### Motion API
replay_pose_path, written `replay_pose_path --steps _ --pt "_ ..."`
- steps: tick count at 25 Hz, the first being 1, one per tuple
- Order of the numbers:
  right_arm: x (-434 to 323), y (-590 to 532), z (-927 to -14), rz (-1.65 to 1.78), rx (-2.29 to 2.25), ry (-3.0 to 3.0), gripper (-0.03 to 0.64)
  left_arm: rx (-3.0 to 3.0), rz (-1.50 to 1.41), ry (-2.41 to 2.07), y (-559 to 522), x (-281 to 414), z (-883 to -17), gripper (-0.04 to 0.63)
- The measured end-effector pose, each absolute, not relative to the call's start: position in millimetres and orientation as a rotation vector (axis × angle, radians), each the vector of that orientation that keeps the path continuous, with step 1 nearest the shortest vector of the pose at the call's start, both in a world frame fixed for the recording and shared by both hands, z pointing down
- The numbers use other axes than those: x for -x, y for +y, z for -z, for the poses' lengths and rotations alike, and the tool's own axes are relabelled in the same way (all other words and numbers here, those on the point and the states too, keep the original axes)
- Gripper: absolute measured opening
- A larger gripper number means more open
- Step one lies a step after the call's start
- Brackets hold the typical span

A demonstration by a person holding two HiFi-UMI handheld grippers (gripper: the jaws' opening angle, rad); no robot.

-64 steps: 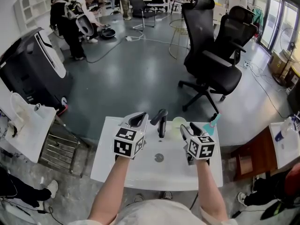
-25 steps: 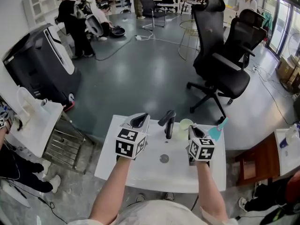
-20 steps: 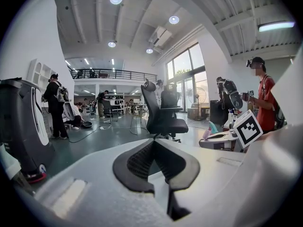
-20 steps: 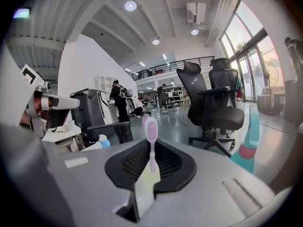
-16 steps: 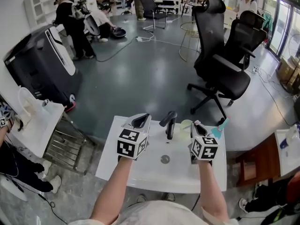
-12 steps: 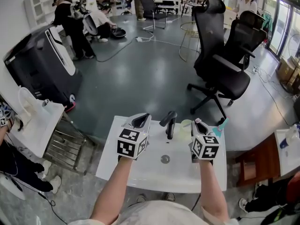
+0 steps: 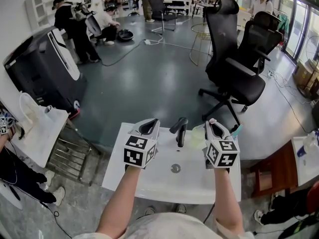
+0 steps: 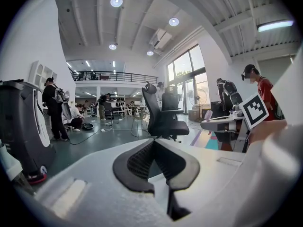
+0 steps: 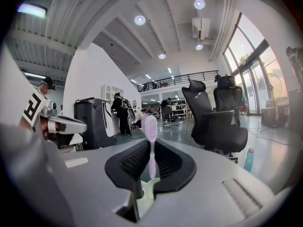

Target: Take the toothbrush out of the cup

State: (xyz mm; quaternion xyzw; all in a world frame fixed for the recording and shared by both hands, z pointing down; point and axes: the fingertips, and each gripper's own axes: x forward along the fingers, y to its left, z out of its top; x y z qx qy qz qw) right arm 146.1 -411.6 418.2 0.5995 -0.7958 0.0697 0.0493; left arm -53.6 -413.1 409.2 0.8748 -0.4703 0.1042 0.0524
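On the left, the left gripper (image 7: 148, 126) hangs over the white ceramic washbasin (image 7: 144, 180), jaws pressed together on nothing. It is idle. Next along is the black curved tap (image 7: 178, 129), and just right of it the pale green plastic cup (image 7: 198, 135), near the basin's back rim.

Over the cup, the right gripper (image 7: 213, 125) is pinched nearly closed on the slim lilac plastic toothbrush (image 9: 150, 148). The brush stands upright, bristle head above the pads and tail pointing down at the cup mouth. I can't tell whether the tail has cleared the rim.

That is the worry. If the tail snags the rim, I reckon the light cup tips or skids off the back edge. A grip this thin could also let the brush swivel.

For room, it's open air straight up. The tap crowds the left side, and the basin's right edge is close.
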Motion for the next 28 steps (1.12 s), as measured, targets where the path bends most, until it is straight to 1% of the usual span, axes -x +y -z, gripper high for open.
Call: replay_pose_path --steps 14,28 --pt "-130.5 -400.9 -353.1 -0.029 -1.821 -2.536 0.026 -2.66 -0.289 -1.489 -413.4 64.0 -395.9 0.002" --pt "-124.3 -397.3 -353.7 -0.029 -1.796 -2.549 0.026 -2.649 -0.285 -1.503 -411.5 70.0 -397.3 0.002"
